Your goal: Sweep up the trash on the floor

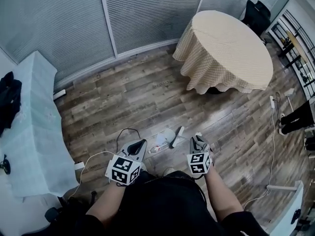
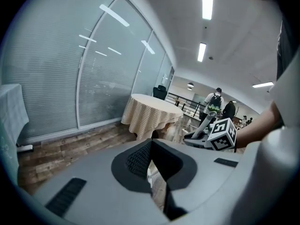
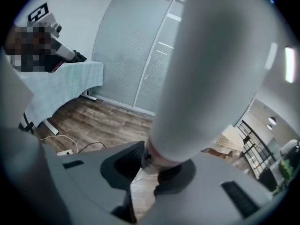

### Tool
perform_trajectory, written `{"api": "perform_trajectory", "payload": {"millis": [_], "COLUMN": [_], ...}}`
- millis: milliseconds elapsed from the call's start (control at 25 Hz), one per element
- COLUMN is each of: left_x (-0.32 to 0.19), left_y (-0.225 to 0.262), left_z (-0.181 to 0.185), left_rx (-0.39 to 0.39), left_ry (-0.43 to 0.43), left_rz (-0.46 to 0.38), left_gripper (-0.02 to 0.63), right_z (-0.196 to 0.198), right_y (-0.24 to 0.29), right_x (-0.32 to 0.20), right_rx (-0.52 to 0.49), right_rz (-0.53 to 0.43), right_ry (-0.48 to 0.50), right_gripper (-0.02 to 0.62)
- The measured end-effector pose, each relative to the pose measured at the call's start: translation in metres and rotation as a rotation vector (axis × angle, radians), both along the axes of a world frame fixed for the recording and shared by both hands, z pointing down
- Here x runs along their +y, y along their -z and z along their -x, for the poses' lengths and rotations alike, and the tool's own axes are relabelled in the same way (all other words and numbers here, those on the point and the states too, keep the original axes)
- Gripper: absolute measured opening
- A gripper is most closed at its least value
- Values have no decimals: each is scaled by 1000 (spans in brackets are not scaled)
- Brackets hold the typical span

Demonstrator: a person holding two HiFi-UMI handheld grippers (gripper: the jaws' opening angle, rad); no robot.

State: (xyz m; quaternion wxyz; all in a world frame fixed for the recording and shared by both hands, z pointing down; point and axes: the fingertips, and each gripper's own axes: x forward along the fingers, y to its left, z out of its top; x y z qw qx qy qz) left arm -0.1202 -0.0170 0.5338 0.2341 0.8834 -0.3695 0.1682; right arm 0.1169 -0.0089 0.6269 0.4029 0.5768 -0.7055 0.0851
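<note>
Right gripper (image 3: 150,165) is clamped on a thick pale handle (image 3: 211,69). The handle runs up through the jaws and past the camera, filling most of the right gripper view. From the left gripper view the same handle (image 2: 206,121) sticks up at a slant out of the right gripper (image 2: 199,136). Left gripper (image 2: 151,165) has its jaws parted with nothing between the pads, only wood floor (image 2: 70,144) showing through the gap.

In the head view the trash (image 1: 156,148) lies on the floor (image 1: 147,92) between the two grippers, just ahead of both tips. It looks like a small crumpled clear piece with a reddish bit. It sits just beside the left gripper (image 1: 139,144) and off to the left of the right gripper (image 1: 198,140), so the left one is nearer. My read is that the held tool has to travel leftward and toward me to gather it (a guess from the layout only).

A white bar (image 1: 177,136) lies just right of the trash, its long axis pointing away from me with a slight lean to the right. I can't tell whether it is the sweeping end of the handle or a separate tool. The handle's lower end is hidden in every view, and no dustpan is clearly made out. A pale translucent patch beside the trash is too vague to name. The round table (image 1: 226,48) stands well apart.
</note>
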Motion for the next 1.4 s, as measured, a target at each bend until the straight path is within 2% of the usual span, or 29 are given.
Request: {"api": "perform_trajectory", "payload": {"millis": [160,360,680,840,960,1080,1400], "left_x": [-11,-20,-9,-2,2,9,23], "left_y": [-4,4,-4,-3,-2,-5,2], "left_z": [-19,-58,-166,-202,-210,-202,-163], "left_rx": [-8,-21,-48,-50,-67,-98,-129], "left_ry": [-56,-49,-2,58,112,165,353], "left_rz": [-13,-35,3,12,15,26,12], "left_gripper": [-5,-5,-5,-5,-5,-5,-5], "right_z": [-30,-91,-239,-279,-279,-261,-157], "right_y": [23,34,12,-13,-40,-59,-60], "right_x": [-7,-10,-16,-19,-30,-41,-52], "right_rx": [4,34,81,108,126,115,8], "right_rz": [-61,-95,-50,2,39,60,28], "right_ry": [-62,-77,-37,36,135,221,475], "right_gripper": [75,75,75,72,72,71,67]}}
